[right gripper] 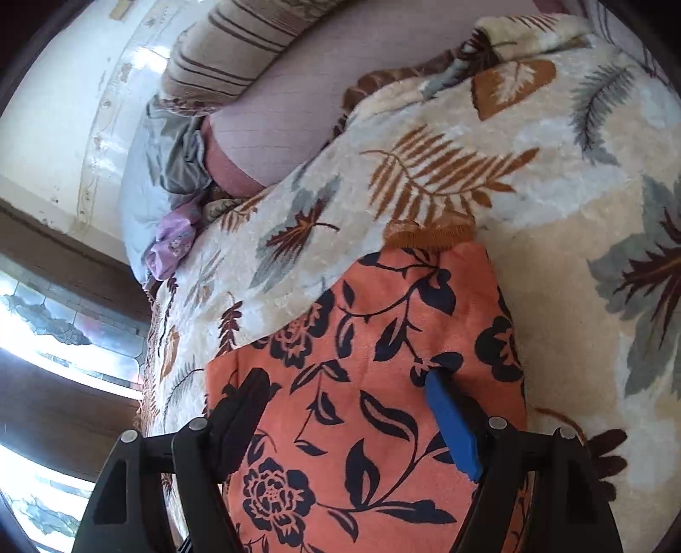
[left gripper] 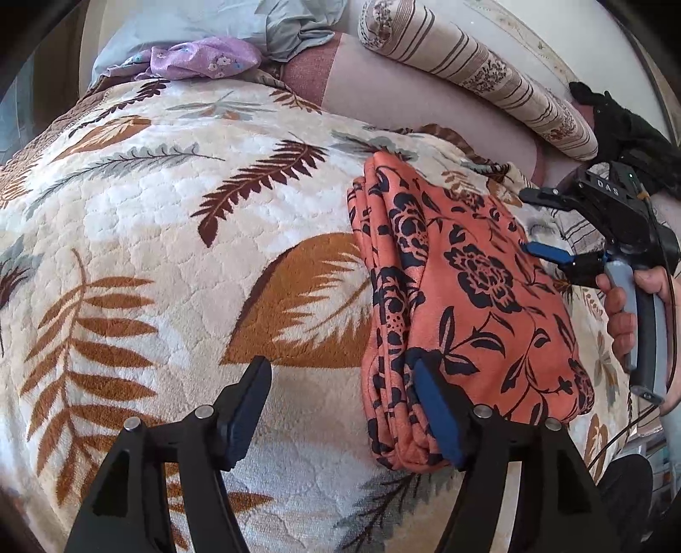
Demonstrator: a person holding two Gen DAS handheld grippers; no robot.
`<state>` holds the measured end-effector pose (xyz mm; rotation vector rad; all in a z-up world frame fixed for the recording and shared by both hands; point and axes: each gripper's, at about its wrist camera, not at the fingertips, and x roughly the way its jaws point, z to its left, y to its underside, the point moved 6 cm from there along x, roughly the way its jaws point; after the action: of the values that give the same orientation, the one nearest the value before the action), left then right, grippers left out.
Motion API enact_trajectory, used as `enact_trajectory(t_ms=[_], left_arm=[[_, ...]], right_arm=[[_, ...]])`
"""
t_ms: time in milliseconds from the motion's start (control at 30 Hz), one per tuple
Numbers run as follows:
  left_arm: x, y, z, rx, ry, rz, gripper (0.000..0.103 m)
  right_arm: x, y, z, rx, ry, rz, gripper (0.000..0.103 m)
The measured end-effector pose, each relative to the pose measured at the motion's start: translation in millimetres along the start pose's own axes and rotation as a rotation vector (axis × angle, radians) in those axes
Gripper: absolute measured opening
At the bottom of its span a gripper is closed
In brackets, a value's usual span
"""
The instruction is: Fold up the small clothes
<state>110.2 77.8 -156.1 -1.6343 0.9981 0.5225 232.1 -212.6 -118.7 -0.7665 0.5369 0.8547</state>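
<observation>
A folded orange garment with a dark floral print [left gripper: 464,306] lies on the leaf-patterned blanket [left gripper: 178,221]. My left gripper [left gripper: 340,383] is open; its right finger rests at the near left edge of the garment, its left finger over bare blanket. My right gripper [left gripper: 538,225] shows in the left wrist view at the garment's far right edge, open, held by a hand. In the right wrist view the right gripper [right gripper: 349,387] is open just above the garment [right gripper: 361,383], both fingers over the cloth.
A purple floral cloth [left gripper: 200,61] and a grey-blue cloth [left gripper: 272,25] lie at the far end of the bed. A striped bolster pillow [left gripper: 476,72] lies along the wall. A window [right gripper: 51,332] is at the bed's side.
</observation>
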Motion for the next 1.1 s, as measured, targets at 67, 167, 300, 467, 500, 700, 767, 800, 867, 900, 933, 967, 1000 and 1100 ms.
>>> enact_trajectory(t_ms=[67,167,300,467,500,700,767,800,867,900,933,967,1000,1100], left_arm=[[-14,-3,-1,0.001,0.016,-0.047,0.071],[-9,8,-2,0.068,-0.04,0.012,0.071],[-2,15,4,0.03,-0.054,0.065,0.071],[-31,7,1,0.023,-0.081,-0.001,0.071],[-33,9,0,0.029,-0.096,0.0,0.071],[-45,9,-29,0.08,-0.115,-0.024,0.076],[-47,-5,-41,0.109,-0.102,-0.058,0.078],[-44,-15,-44,0.111,-0.102,-0.071,0.079],[-32,-35,-44,0.088,-0.108,-0.067,0.08],[-21,-45,-42,0.061,-0.084,-0.046,0.08],[-8,-55,-39,0.025,-0.061,-0.024,0.08],[4,-62,-37,-0.01,-0.032,0.001,0.08],[18,-70,-34,-0.046,-0.005,0.033,0.08],[51,-89,-29,-0.101,0.051,0.09,0.079]], right_arm=[[-18,14,7,-0.031,-0.026,-0.009,0.078],[-40,44,9,-0.08,-0.04,0.005,0.078],[-47,91,-2,-0.108,-0.023,0.095,0.079],[-74,129,-5,-0.165,-0.027,0.051,0.079],[-78,137,-5,-0.182,-0.02,0.041,0.079],[-92,172,-2,-0.257,0.022,0.024,0.079],[-97,168,-2,-0.242,0.017,0.017,0.079],[-101,165,-2,-0.228,0.016,0.005,0.079],[-105,160,-2,-0.205,-0.007,-0.004,0.08],[-106,160,-2,-0.199,-0.011,-0.006,0.08],[-107,161,-2,-0.198,-0.014,-0.007,0.08],[-107,163,-1,-0.201,-0.019,-0.003,0.08],[-106,165,-2,-0.205,-0.022,0.002,0.08],[-103,169,-10,-0.197,-0.042,0.0,0.08]])
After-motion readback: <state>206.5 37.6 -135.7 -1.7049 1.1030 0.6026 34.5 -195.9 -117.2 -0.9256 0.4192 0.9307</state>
